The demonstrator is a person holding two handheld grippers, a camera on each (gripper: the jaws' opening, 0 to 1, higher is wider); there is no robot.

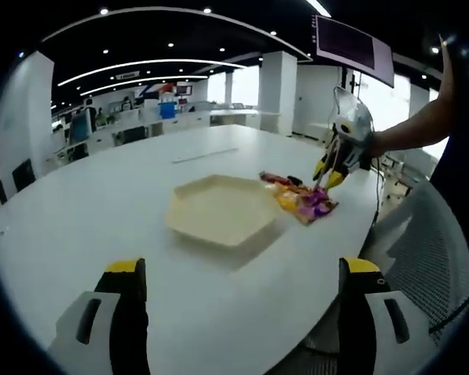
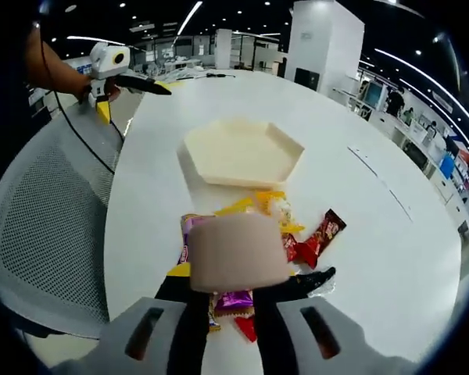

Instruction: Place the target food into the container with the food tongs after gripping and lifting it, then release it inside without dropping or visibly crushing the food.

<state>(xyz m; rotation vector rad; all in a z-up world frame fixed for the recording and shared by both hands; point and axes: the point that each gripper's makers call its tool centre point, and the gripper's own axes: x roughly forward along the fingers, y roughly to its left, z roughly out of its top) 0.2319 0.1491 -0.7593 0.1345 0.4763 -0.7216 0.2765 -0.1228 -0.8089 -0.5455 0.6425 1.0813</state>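
Observation:
A cream hexagonal tray [image 1: 223,211] sits on the white table, with a pile of bright snack packets [image 1: 301,199] just to its right. My left gripper [image 1: 242,269] stands open and holds nothing, short of the tray, jaws wide apart. A person's arm holds the right gripper [image 1: 328,176] over the packets. In the right gripper view, my right gripper [image 2: 242,281] is shut on a beige soft block [image 2: 238,251], above the snack packets [image 2: 316,234]. The tray [image 2: 242,152] lies beyond it. The left gripper [image 2: 133,82] shows at the top left.
The round white table [image 1: 102,211] is bare around the tray. A grey mesh chair [image 2: 39,226] stands at the table's edge beside the packets. Office desks and pillars lie far behind.

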